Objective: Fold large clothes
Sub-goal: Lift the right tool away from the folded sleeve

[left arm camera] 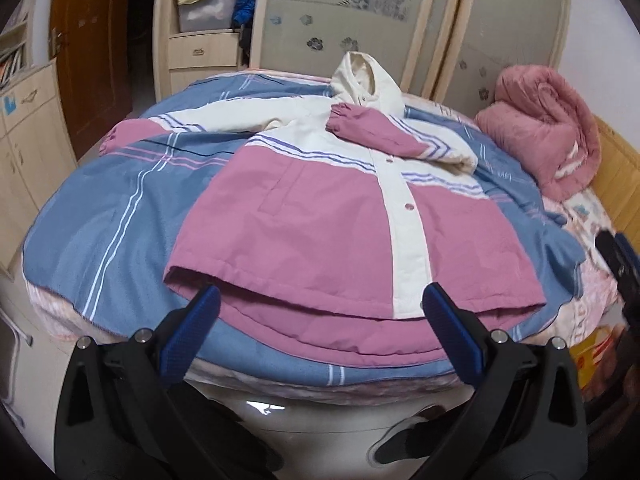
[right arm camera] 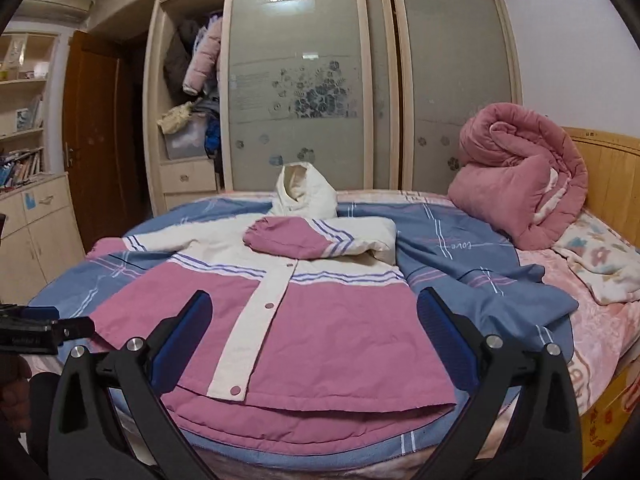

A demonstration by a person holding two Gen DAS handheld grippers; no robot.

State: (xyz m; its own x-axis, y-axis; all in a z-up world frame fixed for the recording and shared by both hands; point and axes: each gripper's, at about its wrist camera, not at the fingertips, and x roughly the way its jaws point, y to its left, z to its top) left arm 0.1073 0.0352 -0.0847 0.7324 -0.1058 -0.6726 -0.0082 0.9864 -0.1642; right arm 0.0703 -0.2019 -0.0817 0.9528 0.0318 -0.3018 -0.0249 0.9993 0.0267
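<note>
The near edge of the bed point(right arm camera: 592, 320) is taken up by the hooded jacket point(right arm camera: 320, 332), spread flat and low. Open blue sheet point(right arm camera: 480, 264) is left to its right. Beyond that, the corner is blocked by a rolled pink quilt point(right arm camera: 520, 184) against the headboard point(right arm camera: 608, 176).

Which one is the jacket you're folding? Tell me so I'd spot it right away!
Look at the big bed in front of the wardrobe's frosted sliding doors. On its blue striped cover a jacket lies flat, snaps facing up. Unlike the all-pink rolled quilt by the headboard, it is pink below and cream above, with purple stripes, a cream hood and one sleeve folded across its chest.
</note>
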